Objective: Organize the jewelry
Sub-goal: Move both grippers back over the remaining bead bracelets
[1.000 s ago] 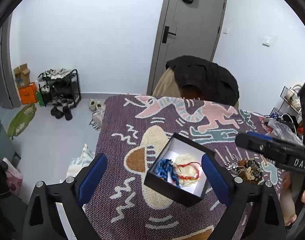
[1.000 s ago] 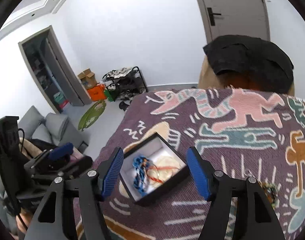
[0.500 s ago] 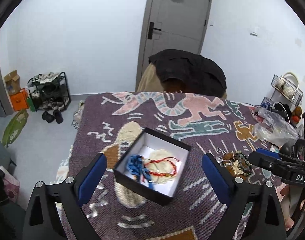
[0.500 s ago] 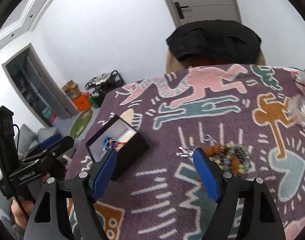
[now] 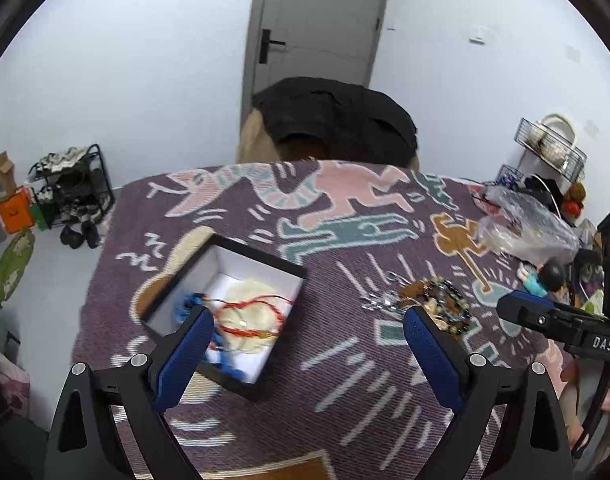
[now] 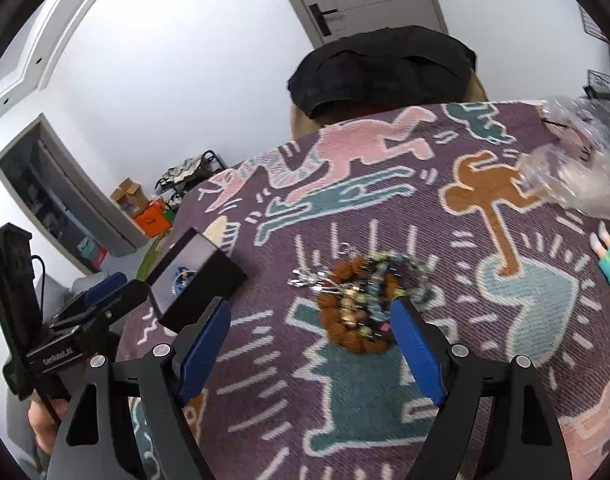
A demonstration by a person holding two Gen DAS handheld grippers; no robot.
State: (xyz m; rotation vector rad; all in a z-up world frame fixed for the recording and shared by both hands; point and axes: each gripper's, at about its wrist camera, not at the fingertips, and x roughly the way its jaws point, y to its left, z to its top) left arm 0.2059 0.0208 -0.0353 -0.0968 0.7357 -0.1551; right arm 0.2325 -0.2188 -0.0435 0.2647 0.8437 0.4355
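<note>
A black jewelry box (image 5: 261,364) with a white lining sits on the patterned purple cloth (image 5: 345,360). It holds a blue bracelet (image 5: 187,302), a red cord bracelet (image 5: 247,316) and a cream piece. A pile of beaded bracelets (image 6: 365,300) with a silver chain (image 6: 307,278) lies on the cloth to the box's right; it also shows in the left wrist view (image 5: 437,304). My left gripper (image 5: 309,344) is open and empty, above the box's right side. My right gripper (image 6: 311,338) is open and empty, just before the bead pile. The box shows small in the right wrist view (image 6: 201,276).
A crumpled clear plastic bag (image 5: 525,228) and a small figurine (image 5: 545,280) lie at the table's right edge. A chair draped with a black jacket (image 5: 337,120) stands behind the table. A shoe rack (image 5: 71,188) stands on the floor to the left.
Both grippers have swung to the right. The right gripper has left the box and now faces the bead pile. The left gripper's view has shifted from the box toward the table's middle.
</note>
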